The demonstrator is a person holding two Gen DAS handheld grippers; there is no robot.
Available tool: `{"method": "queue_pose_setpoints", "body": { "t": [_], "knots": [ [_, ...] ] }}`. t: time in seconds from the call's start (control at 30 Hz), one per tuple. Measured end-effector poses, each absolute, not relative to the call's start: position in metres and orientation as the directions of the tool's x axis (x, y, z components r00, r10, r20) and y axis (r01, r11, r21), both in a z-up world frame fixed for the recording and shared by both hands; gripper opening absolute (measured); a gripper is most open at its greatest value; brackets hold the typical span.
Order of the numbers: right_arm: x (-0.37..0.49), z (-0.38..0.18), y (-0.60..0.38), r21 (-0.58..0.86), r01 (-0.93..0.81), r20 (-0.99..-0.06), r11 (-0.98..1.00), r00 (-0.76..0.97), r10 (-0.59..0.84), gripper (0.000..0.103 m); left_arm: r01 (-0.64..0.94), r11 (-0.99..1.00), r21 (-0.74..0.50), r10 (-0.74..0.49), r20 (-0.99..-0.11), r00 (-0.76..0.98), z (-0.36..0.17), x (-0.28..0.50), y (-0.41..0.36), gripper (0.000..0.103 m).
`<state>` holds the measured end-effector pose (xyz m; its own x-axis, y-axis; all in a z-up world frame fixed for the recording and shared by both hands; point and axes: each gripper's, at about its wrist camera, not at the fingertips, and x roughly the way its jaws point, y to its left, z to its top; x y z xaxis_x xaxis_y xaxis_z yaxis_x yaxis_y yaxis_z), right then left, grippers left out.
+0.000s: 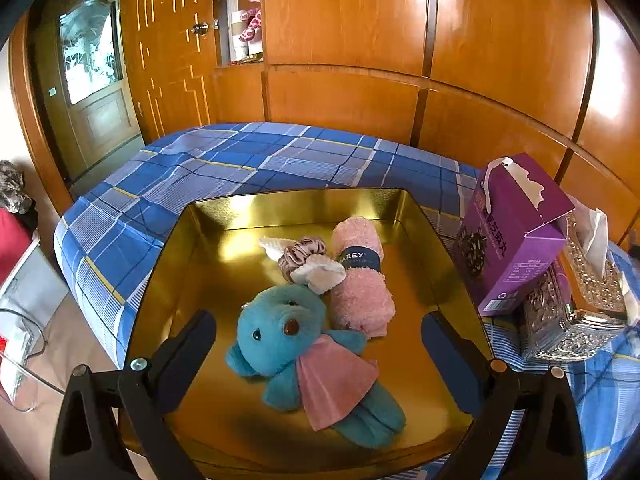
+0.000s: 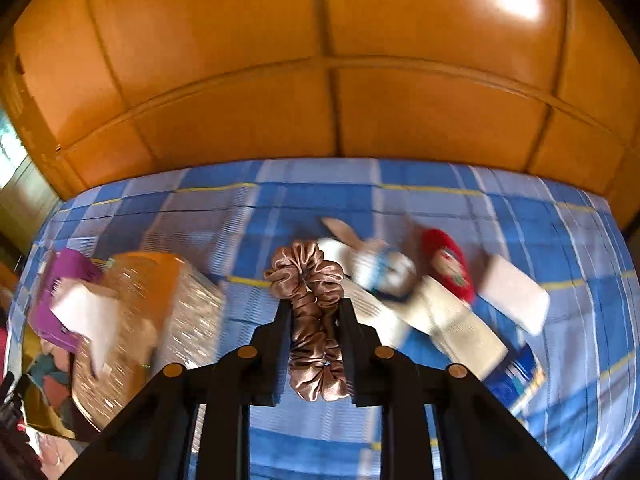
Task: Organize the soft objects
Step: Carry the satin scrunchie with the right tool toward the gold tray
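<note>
The right gripper [image 2: 314, 320] is pinching a brown satin scrunchie [image 2: 310, 316] tightly between its fingers, the loop squeezed long along them above the blue checked bed [image 2: 280, 208]. The shallow gold metal tray [image 1: 224, 264] is lying to its left, beyond the glittery tissue box [image 2: 160, 320], so the carry probably heads that way. The left gripper [image 1: 320, 360] is hanging wide open and empty over the tray, directly above a blue plush bear in a pink dress [image 1: 312, 356], beside a rolled pink towel [image 1: 360, 280].
</note>
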<state>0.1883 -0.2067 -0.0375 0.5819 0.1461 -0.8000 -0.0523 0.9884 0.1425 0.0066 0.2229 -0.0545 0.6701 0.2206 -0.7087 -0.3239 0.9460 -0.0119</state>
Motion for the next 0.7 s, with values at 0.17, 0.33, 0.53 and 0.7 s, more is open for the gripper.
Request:
{"method": "queue_pose_setpoints", "body": {
  "t": [0.17, 0.33, 0.53, 0.7],
  "knots": [
    [0.203, -0.017, -0.183, 0.231, -0.103, -0.766, 0.968, 0.594, 0.246, 0.019, -0.327, 0.944, -0.036, 0.209, -0.701, 0.682, -0.052, 0.005, 0.227, 0.103],
    [0.218, 0.009, -0.149, 0.298, -0.178, -0.724, 0.938, 0.598, 0.343, 0.019, -0.323, 0.945, -0.044, 0.202, -0.699, 0.686, -0.05, 0.004, 0.227, 0.103],
    [0.225, 0.031, -0.073, 0.331, -0.313, -0.689, 0.89, 0.564, 0.455, 0.019, -0.339, 0.939, -0.055, 0.209, -0.691, 0.692, -0.045, -0.001, 0.233, 0.103],
    [0.198, 0.041, 0.009, 0.342, -0.504, -0.655, 0.793, 0.477, 0.586, 0.019, -0.392, 0.917, -0.069, 0.24, -0.689, 0.684, -0.044, -0.006, 0.251, 0.103]
  ]
}}
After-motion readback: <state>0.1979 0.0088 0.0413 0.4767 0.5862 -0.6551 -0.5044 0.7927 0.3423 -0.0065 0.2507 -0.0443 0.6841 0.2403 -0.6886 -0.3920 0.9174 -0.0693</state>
